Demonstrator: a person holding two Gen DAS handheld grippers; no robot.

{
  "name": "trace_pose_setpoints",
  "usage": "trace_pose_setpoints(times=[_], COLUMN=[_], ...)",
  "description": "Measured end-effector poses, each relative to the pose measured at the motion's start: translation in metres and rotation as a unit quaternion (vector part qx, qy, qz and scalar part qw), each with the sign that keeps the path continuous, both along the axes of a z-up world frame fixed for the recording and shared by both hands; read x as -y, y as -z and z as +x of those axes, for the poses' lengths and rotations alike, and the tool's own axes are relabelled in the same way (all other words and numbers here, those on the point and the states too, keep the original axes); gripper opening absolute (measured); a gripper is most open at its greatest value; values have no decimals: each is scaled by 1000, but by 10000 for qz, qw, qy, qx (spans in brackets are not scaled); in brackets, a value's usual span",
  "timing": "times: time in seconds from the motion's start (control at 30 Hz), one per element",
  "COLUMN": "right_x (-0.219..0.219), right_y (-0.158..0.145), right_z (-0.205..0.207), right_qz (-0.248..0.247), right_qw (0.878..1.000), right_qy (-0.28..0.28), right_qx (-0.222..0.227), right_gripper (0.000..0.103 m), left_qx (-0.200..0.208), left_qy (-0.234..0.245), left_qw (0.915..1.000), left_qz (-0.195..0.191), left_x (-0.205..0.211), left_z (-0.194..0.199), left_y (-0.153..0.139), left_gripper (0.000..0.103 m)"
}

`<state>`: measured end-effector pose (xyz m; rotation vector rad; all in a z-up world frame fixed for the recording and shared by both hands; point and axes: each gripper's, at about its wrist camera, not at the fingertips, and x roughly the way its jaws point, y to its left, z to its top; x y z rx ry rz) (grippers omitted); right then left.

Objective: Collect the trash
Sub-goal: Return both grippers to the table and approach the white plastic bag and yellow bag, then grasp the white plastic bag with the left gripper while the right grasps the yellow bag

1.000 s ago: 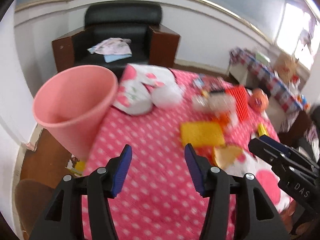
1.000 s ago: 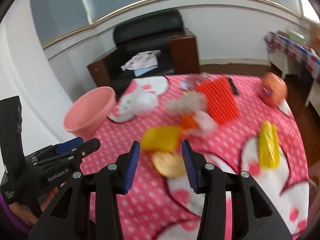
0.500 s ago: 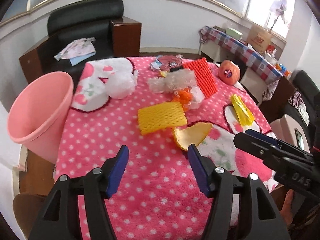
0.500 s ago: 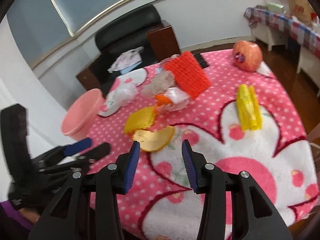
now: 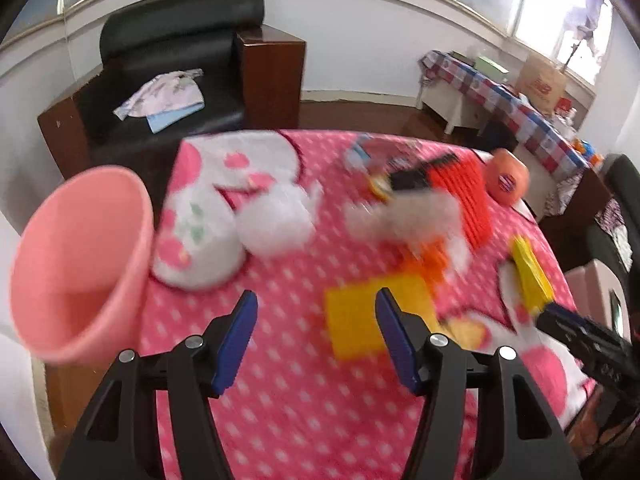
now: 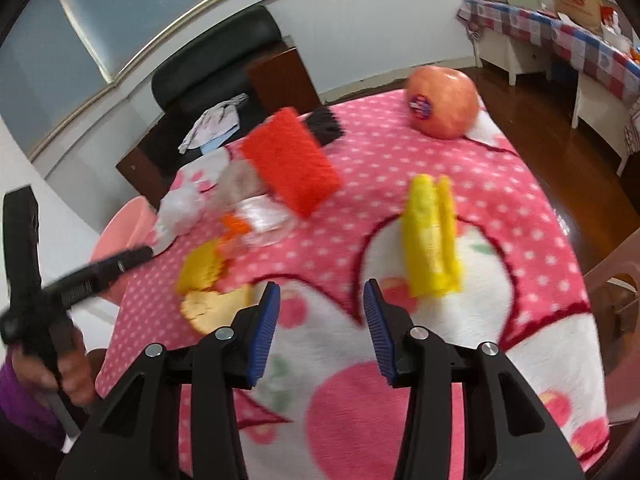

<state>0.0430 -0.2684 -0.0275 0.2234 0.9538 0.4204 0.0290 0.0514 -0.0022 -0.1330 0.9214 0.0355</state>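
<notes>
The trash lay scattered over a table covered with a pink polka-dot blanket [image 5: 280, 408] printed with white and pink fruit shapes. Nearest the left gripper [image 5: 316, 336] was a flat yellow foam net [image 5: 360, 320], square and ribbed; its jaws stood wide apart above the blanket with nothing between them. Just beyond lay a curved, pale-orange peel [image 6: 216, 306], rough on its inner face. Farther back sat a red foam net [image 6: 290, 166], a crumpled clear plastic wrapper [image 6: 260, 220] with an orange scrap beside it, and a white crumpled wad [image 5: 280, 224]. A folded yellow foam sleeve [image 6: 432, 240] rested on a white patch of the blanket, just ahead of the right gripper [image 6: 320, 320], whose jaws were parted and empty. A round orange fruit [image 6: 442, 106] with a sticker sat near the far edge. A pink bin [image 5: 80, 264] stood beside the table's left edge, tilted in the blurred left view.
</notes>
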Motion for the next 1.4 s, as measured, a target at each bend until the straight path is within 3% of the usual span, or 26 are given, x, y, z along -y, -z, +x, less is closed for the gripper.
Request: trace_pose_setpoints(times=[0.13,0.23,0.43,0.5,0.63,0.67,0.8,0.87,1.17,1.4], right_x=[27,50,50,50,53,53,55,57,78,90], right_y=[3,3,19,22,27,28,33,34,-20,-78], right_z=[13,27,48,51,55,56,54,51,24,1], right_qz=[-105,12,229,171,-13,2,244,397,1321,1707], right_qw=[9991,9974,9974,9972,9976,9978,9981,9980,9897,9773], right_qy=[400,726,576,601,545,499,295,217,-139,-314], right_qx=[20,-8,-374,-420,-429,-431,-474,-449,531,1212], right_gripper=[44,59,59,59,59,58,21,15,12,12], left_qx=[-72,-115,-371,-431,-338,-270,32,236,1059,1460], left_qy=[-28,-52,-136,-159,-173,-177,-231,-286,-359,-280], left_qw=[9998,9994,9982,9977,9981,9983,9981,9974,9887,9842], left_qz=[182,329,456,491,484,483,578,618,994,964], left_x=[-11,-14,-16,-13,-7,-5,4,8,32,42], left_z=[32,49,71,71,57,49,21,4,-70,-108], left_y=[0,5,27,32,24,16,-19,-42,-134,-170], left_gripper=[61,61,59,33,20,18,17,17,17,17])
